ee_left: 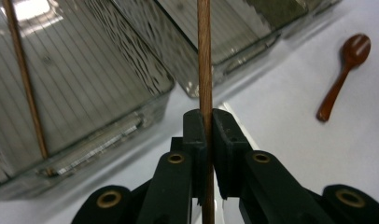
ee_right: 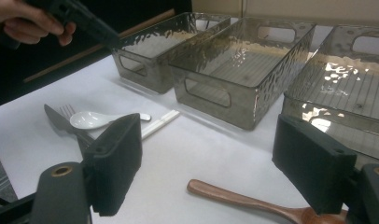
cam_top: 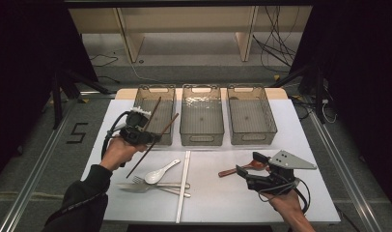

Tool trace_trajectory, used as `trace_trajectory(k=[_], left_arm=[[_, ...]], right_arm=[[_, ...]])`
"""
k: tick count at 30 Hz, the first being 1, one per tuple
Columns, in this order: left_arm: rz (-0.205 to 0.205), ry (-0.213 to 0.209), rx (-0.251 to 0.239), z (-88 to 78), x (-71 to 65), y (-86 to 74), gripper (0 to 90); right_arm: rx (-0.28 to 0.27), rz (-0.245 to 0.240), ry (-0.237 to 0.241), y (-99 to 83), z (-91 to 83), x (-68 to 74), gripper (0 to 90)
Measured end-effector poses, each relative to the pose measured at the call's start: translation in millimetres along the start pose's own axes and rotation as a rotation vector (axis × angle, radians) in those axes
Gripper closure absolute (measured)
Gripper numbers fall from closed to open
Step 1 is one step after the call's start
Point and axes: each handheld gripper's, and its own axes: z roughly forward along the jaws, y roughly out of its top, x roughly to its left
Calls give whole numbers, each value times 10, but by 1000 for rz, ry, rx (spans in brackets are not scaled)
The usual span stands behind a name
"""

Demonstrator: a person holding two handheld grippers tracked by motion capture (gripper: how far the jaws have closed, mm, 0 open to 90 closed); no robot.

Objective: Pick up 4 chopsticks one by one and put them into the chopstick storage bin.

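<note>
Left gripper [cam_top: 153, 137] raised, clamping chopstick [cam_top: 153, 145]

High view: the lower end of the brown chopstick [cam_top: 153, 141] passed behind the left gripper [cam_top: 142, 133] and the person's left hand [cam_top: 118, 151]; the grip point itself was hidden.

Left gripper view: that chopstick [ee_left: 204, 56] was cut off at 12 and 6 o'clock. The leftmost bin [ee_left: 80, 93] was blurred and cropped at 9 o'clock.

Right gripper view: the wooden spoon [ee_right: 253, 200] ran out of frame at 5 o'clock, its bowl behind a jaw. The knife [ee_right: 61, 122] and fork [ee_right: 68, 112] were partly covered by the white spoon [ee_right: 92, 119] at 9 o'clock.
</note>
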Motion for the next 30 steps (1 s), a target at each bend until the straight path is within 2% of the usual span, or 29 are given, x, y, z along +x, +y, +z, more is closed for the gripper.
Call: trace_trajectory(k=[19, 22, 27, 30], left_arm=[[-25, 57, -97, 61, 318, 499, 840], [-28, 87, -108, 87, 391, 582, 841], [-38, 93, -121, 114, 515, 694, 841], [-24, 79, -129, 110, 568, 746, 840]], right_arm=[[-2, 2, 4, -4, -3, -3, 248], [-1, 5, 6, -7, 3, -9, 248], [-2, 6, 6, -9, -1, -16, 248], [-2, 6, 6, -10, -1, -19, 248]])
